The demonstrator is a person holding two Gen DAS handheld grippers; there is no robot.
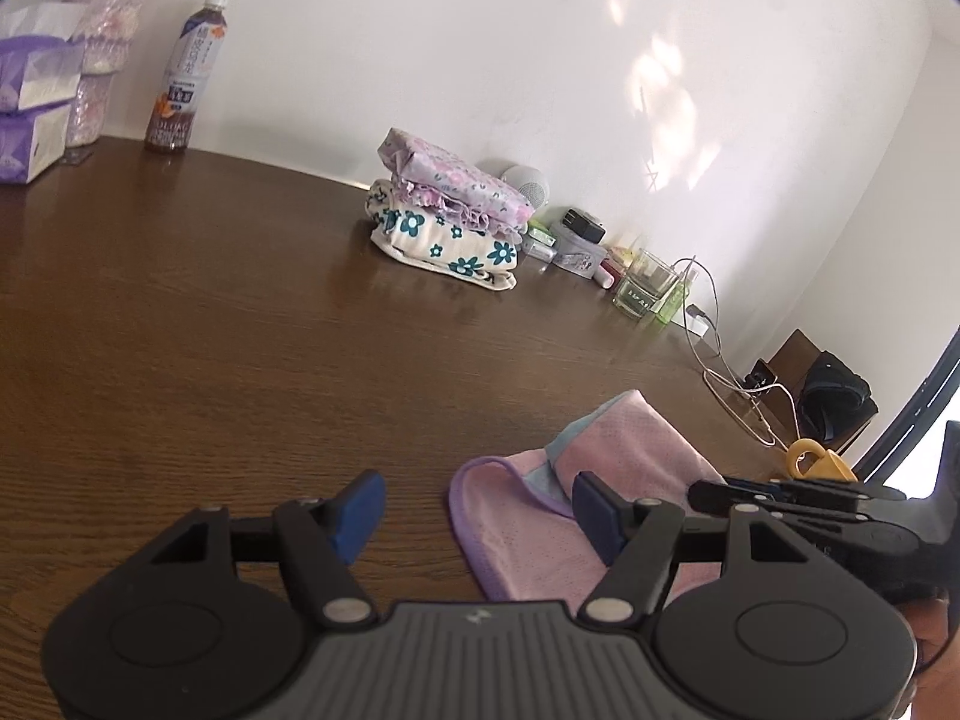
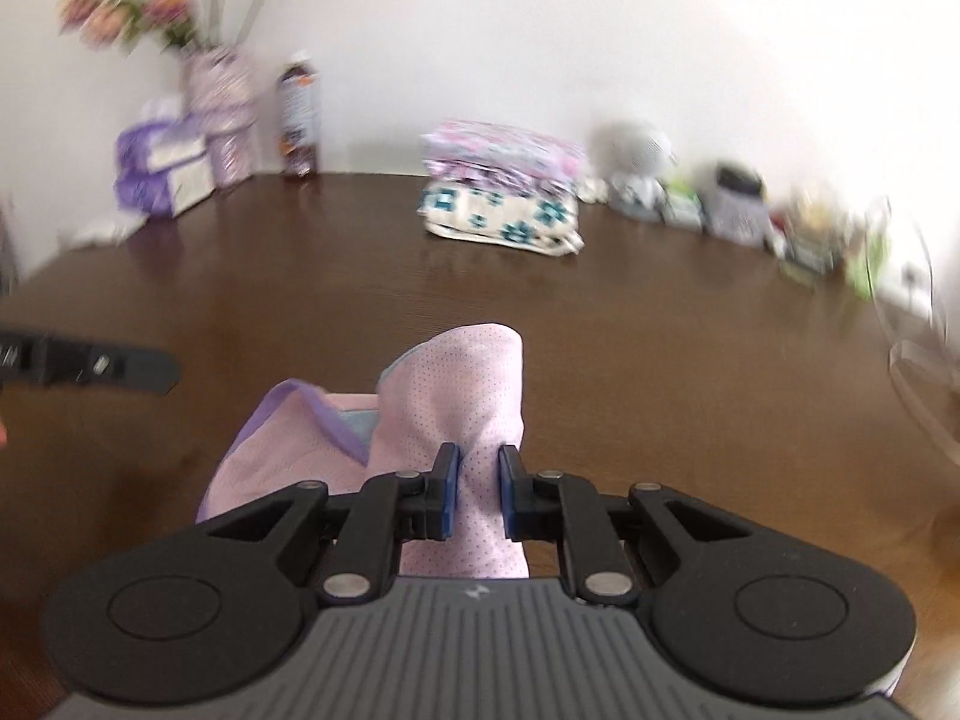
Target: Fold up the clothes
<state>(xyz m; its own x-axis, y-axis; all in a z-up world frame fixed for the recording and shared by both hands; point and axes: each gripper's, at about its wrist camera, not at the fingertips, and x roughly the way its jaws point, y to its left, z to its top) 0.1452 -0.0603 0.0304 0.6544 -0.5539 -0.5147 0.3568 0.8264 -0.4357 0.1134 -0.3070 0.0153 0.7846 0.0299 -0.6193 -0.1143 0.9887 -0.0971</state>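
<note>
A pink mesh garment (image 1: pixel 624 450) with purple trim lies crumpled on the brown table (image 1: pixel 240 330), near its front right. My left gripper (image 1: pixel 477 510) stands open just above the table; its right finger hangs over the garment's left edge, nothing between its pads. My right gripper (image 2: pixel 478 489) is shut on a raised fold of the pink garment (image 2: pixel 462 378), which stands up between the blue pads. The right gripper (image 1: pixel 774 492) shows at the right edge of the left wrist view. Two folded floral garments (image 1: pixel 447 219) are stacked at the back by the wall.
A drink bottle (image 1: pixel 189 72), purple tissue boxes (image 1: pixel 36 96) and a flower vase (image 2: pixel 219 96) stand at the back left. Small clutter, a glass (image 1: pixel 645 291) and white cables (image 1: pixel 732 384) line the back right edge. A yellow cup (image 1: pixel 816 462) sits beyond the garment.
</note>
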